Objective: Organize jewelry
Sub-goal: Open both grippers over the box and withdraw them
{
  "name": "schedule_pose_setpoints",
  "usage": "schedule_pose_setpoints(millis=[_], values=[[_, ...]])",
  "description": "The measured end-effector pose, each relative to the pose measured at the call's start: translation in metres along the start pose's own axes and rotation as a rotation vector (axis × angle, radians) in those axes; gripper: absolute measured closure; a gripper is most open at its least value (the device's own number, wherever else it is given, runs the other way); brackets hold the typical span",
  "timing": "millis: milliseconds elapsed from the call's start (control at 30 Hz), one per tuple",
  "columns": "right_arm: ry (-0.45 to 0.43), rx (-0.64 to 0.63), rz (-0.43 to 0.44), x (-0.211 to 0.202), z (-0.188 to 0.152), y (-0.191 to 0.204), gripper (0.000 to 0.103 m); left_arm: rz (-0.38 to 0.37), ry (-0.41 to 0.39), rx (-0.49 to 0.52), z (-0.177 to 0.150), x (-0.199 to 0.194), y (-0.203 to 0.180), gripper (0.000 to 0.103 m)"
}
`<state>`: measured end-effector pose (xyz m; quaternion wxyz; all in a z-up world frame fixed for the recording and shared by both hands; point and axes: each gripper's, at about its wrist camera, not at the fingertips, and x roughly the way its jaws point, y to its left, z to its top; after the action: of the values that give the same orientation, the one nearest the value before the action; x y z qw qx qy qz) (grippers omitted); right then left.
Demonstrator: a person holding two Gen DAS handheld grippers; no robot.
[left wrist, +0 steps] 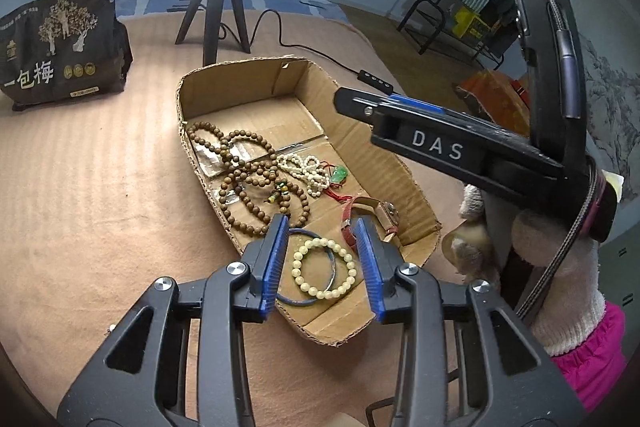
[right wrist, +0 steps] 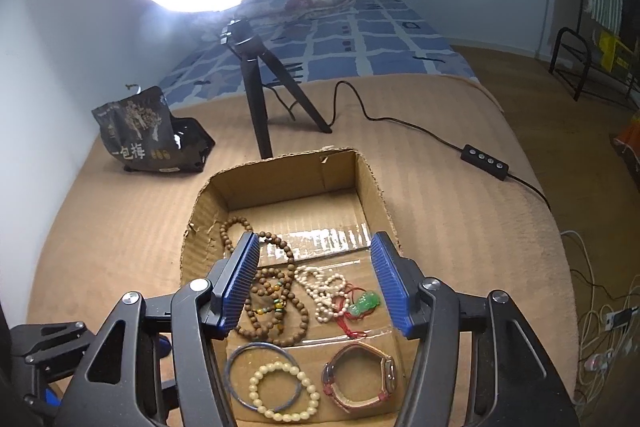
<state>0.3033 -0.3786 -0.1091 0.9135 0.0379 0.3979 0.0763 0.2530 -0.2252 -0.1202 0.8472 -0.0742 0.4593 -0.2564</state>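
Observation:
An open cardboard box [left wrist: 240, 83] lies on a tan blanket and holds the jewelry. Inside are a long brown wooden bead string [left wrist: 248, 175], a white pearl strand [left wrist: 304, 167], a green jade pendant [left wrist: 339, 175] on red cord, a red-strapped watch [left wrist: 376, 215], a cream bead bracelet [left wrist: 324, 267] and a thin blue bangle [left wrist: 298, 301]. My left gripper [left wrist: 320, 223] is open above the bracelet and bangle, pads apart from both. My right gripper [right wrist: 316, 239] is open over the brown beads [right wrist: 276, 307] and pearls [right wrist: 324, 287], holding nothing. The watch [right wrist: 360, 379] and bracelet [right wrist: 284, 391] lie nearest the camera in the right wrist view.
A ring light on a black tripod [right wrist: 256, 99] stands just behind the box, its cable and switch box [right wrist: 484, 155] trailing right. A black snack bag [left wrist: 60, 43] sits at the back left. A gloved hand [left wrist: 560, 267] holds the right gripper beside the box's right wall.

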Motion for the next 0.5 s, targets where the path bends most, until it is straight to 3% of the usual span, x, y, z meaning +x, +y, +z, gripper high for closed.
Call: schedule_pose_setpoints(millis=[500], values=[[-0.011, -0.002, -0.029, -0.019, -0.003, 0.002, 0.046, 0.047, -0.007, 0.039, -0.006, -0.013, 0.002, 0.060]])
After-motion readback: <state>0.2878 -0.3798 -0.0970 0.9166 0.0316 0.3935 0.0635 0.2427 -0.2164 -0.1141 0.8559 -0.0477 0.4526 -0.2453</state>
